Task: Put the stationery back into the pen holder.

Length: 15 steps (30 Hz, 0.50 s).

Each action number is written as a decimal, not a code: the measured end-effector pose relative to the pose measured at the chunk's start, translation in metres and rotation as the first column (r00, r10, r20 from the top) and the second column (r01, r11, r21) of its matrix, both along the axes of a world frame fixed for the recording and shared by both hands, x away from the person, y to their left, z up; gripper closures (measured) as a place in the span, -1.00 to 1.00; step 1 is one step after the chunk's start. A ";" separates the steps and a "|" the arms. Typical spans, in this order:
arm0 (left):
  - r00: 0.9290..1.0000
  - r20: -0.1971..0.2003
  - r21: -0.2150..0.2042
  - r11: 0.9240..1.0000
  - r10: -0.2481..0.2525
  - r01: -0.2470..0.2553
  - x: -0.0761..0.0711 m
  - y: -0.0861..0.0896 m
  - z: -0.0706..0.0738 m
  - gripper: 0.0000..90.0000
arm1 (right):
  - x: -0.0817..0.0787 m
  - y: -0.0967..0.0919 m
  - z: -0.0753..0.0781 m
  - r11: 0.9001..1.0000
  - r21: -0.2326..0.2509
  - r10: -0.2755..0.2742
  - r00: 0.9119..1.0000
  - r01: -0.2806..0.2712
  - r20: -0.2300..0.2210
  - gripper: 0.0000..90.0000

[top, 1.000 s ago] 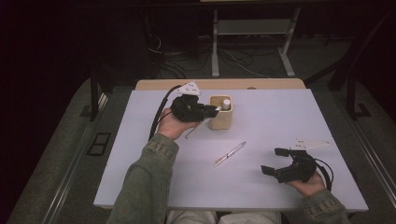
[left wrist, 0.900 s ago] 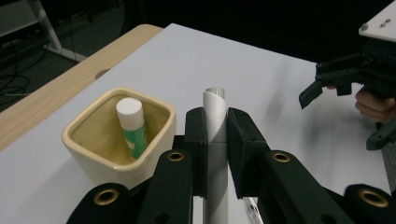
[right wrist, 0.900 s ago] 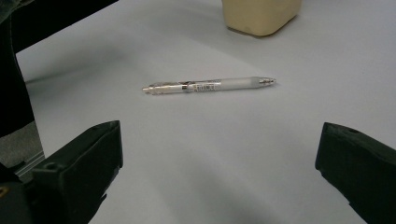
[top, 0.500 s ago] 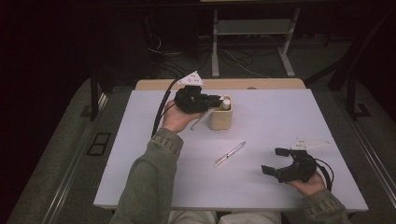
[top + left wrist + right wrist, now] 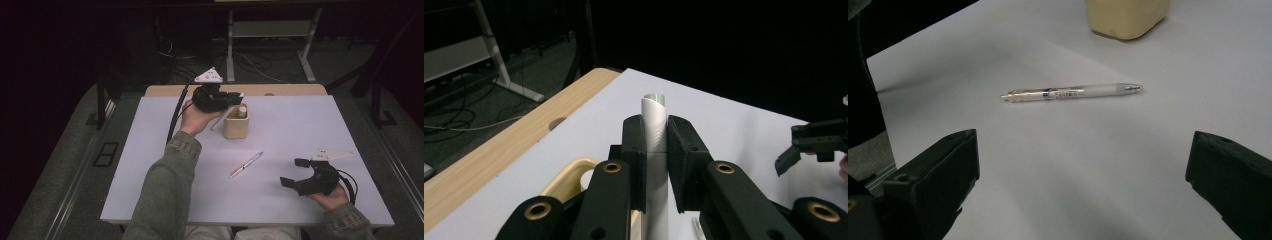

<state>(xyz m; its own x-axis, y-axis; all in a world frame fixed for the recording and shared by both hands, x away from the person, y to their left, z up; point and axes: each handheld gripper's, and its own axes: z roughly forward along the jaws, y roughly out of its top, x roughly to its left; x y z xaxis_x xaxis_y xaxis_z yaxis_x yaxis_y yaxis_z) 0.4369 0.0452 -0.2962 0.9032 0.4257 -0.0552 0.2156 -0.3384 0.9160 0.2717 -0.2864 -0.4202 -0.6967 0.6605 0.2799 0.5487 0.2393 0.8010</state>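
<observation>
A pale wooden desk edge (image 5: 280,90) is seen along the top border of the white table (image 5: 300,125). Metal frame legs (image 5: 231,45) and loose cables (image 5: 250,62) are seen on the dark floor, upper centre. A black floor plate (image 5: 106,154) is seen at left.

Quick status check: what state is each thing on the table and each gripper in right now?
Left gripper: shut on the white marker, above the cup.
White marker: clamped between the jaws, held off the table.
Cup: upright, one white item standing inside.
Pen: lying flat on the table, untouched.
Right gripper: open, holding nothing.
</observation>
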 end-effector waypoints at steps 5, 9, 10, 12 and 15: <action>1.000 0.010 -0.037 0.999 0.016 -0.015 0.007 -0.005 -0.001 0.73 | 0.000 -0.001 0.000 1.000 -0.002 0.000 1.000 0.000 -0.001 -0.99; 0.999 0.021 -0.078 0.997 0.030 -0.028 0.011 -0.008 0.000 0.73 | 0.000 0.000 0.000 1.000 0.001 0.001 1.000 -0.001 -0.001 -0.99; 0.999 0.024 -0.092 0.995 0.034 -0.031 0.012 -0.008 0.000 0.73 | 0.000 0.000 0.000 1.000 0.001 0.001 1.000 -0.001 -0.002 -0.99; 0.999 0.025 -0.106 0.994 0.039 -0.037 0.014 -0.009 0.001 0.73 | 0.000 0.000 0.000 1.000 -0.001 0.002 1.000 -0.002 0.000 -0.99; 0.998 0.033 -0.136 0.990 0.050 -0.045 0.017 -0.011 0.002 0.73 | 0.000 -0.001 0.000 1.000 0.000 0.002 1.000 -0.002 -0.002 -0.99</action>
